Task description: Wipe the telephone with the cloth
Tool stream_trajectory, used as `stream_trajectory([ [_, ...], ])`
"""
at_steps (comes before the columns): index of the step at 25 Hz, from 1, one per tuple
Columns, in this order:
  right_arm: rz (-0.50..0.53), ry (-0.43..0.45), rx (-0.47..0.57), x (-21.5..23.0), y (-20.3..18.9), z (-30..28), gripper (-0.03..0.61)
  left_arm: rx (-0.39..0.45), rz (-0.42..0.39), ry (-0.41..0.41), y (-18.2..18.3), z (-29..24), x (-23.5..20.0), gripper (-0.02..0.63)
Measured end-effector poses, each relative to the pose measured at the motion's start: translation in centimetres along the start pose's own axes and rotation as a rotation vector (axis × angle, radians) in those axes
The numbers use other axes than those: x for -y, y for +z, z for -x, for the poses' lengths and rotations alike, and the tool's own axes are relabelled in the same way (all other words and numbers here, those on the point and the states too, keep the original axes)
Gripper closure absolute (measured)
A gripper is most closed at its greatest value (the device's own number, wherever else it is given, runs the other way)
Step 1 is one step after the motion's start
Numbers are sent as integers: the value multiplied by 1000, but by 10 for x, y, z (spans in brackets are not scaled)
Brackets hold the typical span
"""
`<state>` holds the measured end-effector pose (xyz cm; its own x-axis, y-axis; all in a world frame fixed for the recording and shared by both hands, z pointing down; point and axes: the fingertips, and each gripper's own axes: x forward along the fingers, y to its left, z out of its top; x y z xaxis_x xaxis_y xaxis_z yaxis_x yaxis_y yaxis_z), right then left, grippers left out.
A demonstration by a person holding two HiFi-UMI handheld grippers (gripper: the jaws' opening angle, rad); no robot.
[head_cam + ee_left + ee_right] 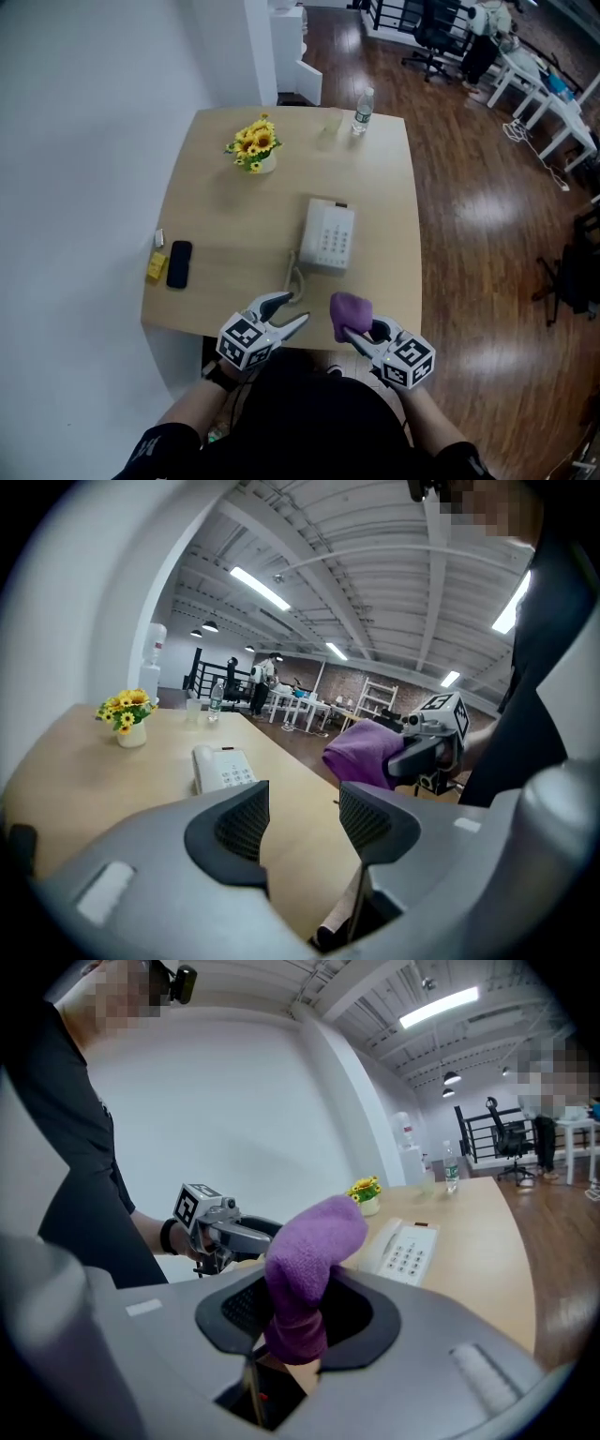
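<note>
Right, I hold both claws low at the near edge of the worktop (225, 216), close in front of my body, forearms drawn in. They angle forward and slightly toward each other. The left claw (298, 309) has its jaws spread apart with nothing between them, only bare worktop beyond. The right claw (361, 333) is clamped on the purple cloth (349, 309), which stands up out of the jaws and flops over at the top. The white telephone (328, 236) lies flat on the worktop just ahead of both claws and apart from them. Its keypad faces up and its coiled cord (293, 277) trails toward the near edge. The cube (244, 342) on each claw carries black-and-white square markers. The water bottle (363, 111) at the far edge has a label too small for me to read
</note>
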<state>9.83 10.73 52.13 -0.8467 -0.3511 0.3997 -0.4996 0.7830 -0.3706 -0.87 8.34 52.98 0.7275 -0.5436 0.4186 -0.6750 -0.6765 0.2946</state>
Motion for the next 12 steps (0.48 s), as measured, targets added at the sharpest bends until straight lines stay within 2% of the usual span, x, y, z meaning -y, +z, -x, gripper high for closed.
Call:
stream_trajectory([
  [7, 14, 7, 26, -25, -32, 64, 445, 63, 20, -20, -7, 0, 86, 383],
  [12, 6, 21, 63, -39, -42, 96, 445, 103, 18, 19, -14, 12, 124, 383],
])
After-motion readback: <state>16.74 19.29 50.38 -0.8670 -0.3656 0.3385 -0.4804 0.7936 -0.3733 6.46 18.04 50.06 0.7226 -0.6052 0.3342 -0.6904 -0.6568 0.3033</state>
